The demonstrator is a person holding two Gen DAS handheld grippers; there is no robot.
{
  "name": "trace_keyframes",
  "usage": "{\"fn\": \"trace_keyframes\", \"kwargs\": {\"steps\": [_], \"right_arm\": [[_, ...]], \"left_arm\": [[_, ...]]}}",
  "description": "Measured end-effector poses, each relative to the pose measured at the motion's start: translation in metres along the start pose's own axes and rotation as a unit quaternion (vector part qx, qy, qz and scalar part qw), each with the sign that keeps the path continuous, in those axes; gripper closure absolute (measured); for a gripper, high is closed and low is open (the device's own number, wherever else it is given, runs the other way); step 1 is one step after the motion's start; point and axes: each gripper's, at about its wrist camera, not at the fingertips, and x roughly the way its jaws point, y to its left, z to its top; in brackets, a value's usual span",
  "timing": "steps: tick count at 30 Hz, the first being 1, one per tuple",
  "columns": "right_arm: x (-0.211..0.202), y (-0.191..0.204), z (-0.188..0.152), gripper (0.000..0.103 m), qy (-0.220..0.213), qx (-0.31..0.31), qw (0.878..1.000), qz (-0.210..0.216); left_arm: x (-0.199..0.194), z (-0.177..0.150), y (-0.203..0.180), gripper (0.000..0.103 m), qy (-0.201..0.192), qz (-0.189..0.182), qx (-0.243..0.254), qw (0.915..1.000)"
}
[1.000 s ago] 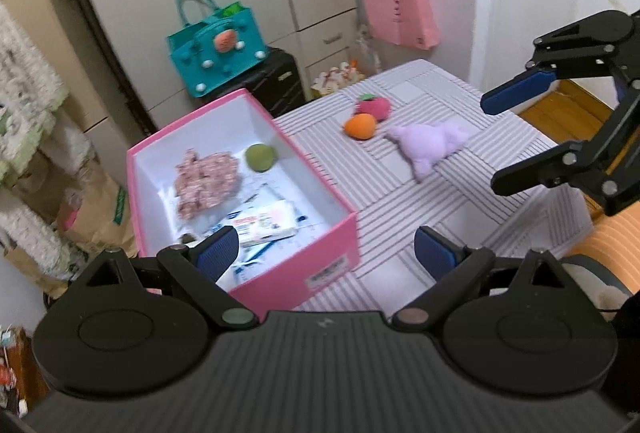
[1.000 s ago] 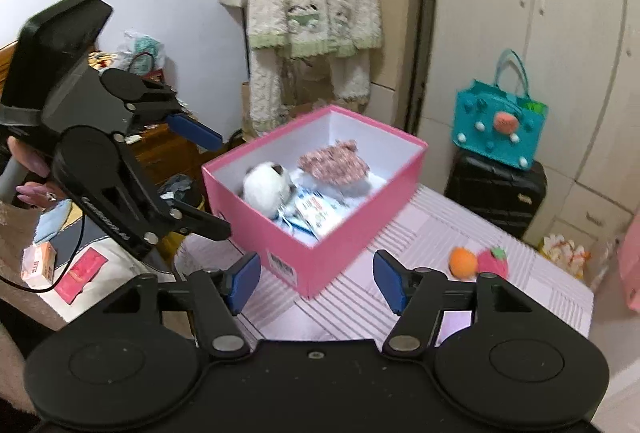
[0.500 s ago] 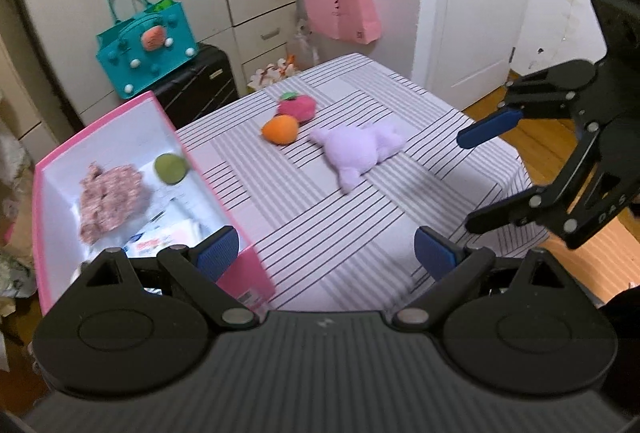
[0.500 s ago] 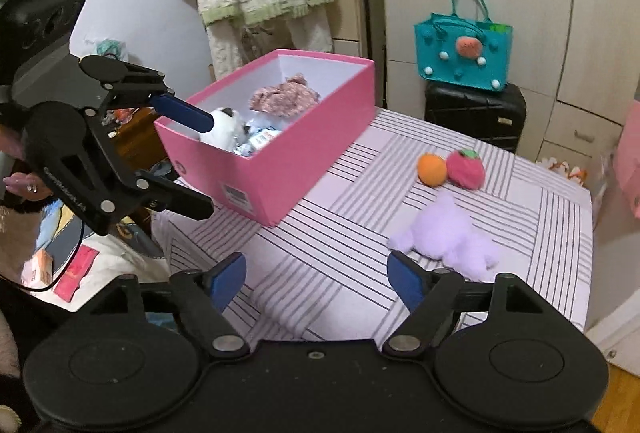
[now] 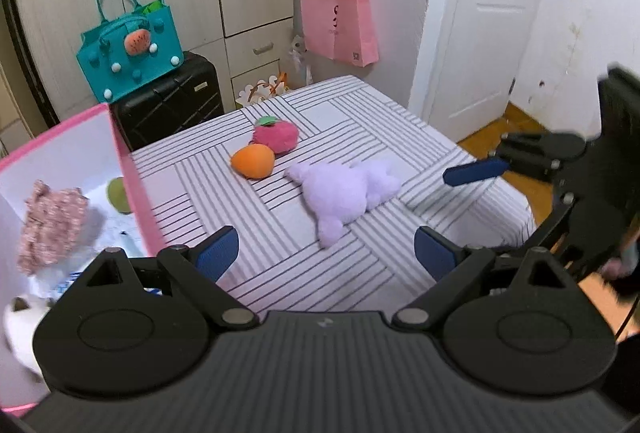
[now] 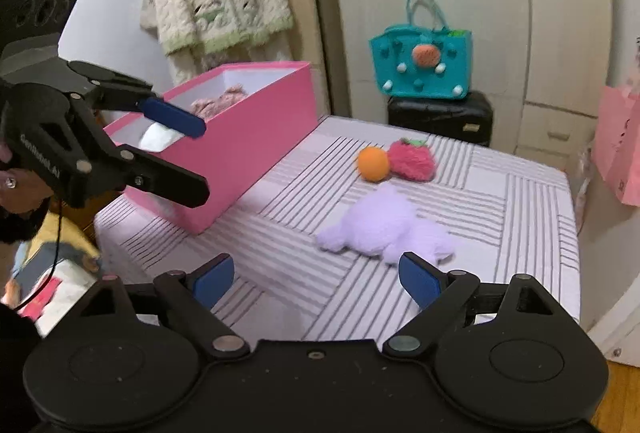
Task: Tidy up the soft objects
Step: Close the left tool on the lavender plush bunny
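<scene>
Pink box at the table's left edge, three soft toys loose on the striped cloth.

Since a second ago both views have swung off the pink box toward the toys, and the right gripper has just been spreading its jaws, nothing between them; it hangs wide just short of the one purple plush. The left gripper is likewise released and empty, above the striped table. One orange ball touches one pink strawberry toy, near the plush. Inside the box lie one pink knitted piece, one green ball and one white plush.
</scene>
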Motion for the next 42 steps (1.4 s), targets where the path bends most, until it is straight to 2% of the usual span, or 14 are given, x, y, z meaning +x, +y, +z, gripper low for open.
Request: {"fn": "trace_keyframes", "kwargs": {"steps": [4,8,13,16,18,22,26,29,31,33,34,36,38,42], "right_arm": [[0.012,-0.012,-0.015,0.011,-0.037,0.017,0.999,-0.02],[0.027,-0.027,-0.018,0.011,-0.015,0.042,0.999,-0.013],[0.041,-0.043,-0.018,0.011,-0.011,0.081,0.994,-0.075],[0.05,-0.049,-0.017,0.011,-0.011,0.092,0.991,-0.092],[0.054,-0.051,-0.015,0.011,-0.022,0.107,0.989,-0.105],[0.065,-0.048,-0.011,0.012,-0.01,0.099,0.991,-0.088],[0.079,-0.042,-0.008,0.016,0.018,0.081,0.994,-0.077],[0.083,-0.042,-0.007,0.017,0.015,0.096,0.992,-0.075],[0.087,-0.041,-0.009,0.017,0.015,0.102,0.992,-0.072],[0.091,-0.04,-0.011,0.018,0.016,0.102,0.992,-0.076],[0.091,-0.039,-0.011,0.019,0.014,0.1,0.991,-0.082],[0.091,-0.037,-0.011,0.024,0.014,0.097,0.991,-0.092],[0.091,-0.037,-0.01,0.028,0.015,0.095,0.991,-0.093],[0.093,-0.031,-0.012,0.032,0.016,0.07,0.992,-0.104]], "left_arm": [[0.021,0.003,0.001,0.007,-0.014,-0.017,-0.03,0.9993],[0.043,0.003,0.0,0.007,-0.024,-0.022,-0.048,0.9983],[0.07,0.001,-0.001,0.007,-0.033,-0.021,-0.057,0.9976],[0.082,-0.002,-0.001,0.007,-0.042,-0.025,-0.068,0.9965],[0.091,-0.003,0.004,0.007,-0.039,-0.038,-0.093,0.9942],[0.104,-0.003,0.014,0.008,-0.045,-0.059,-0.145,0.9866],[0.113,-0.002,0.01,0.011,-0.052,-0.029,-0.138,0.9886],[0.118,-0.004,0.006,0.019,-0.055,-0.009,-0.123,0.9909],[0.122,-0.006,0.007,0.024,-0.051,-0.01,-0.122,0.9912],[0.125,-0.007,0.009,0.035,-0.046,-0.014,-0.126,0.9909],[0.127,-0.008,0.009,0.038,-0.043,-0.014,-0.128,0.9908],[0.132,-0.009,0.01,0.05,-0.031,-0.018,-0.135,0.9902],[0.135,-0.011,0.01,0.054,-0.022,-0.026,-0.144,0.9889],[0.134,-0.014,0.006,0.057,-0.027,-0.02,-0.131,0.9908]]}}
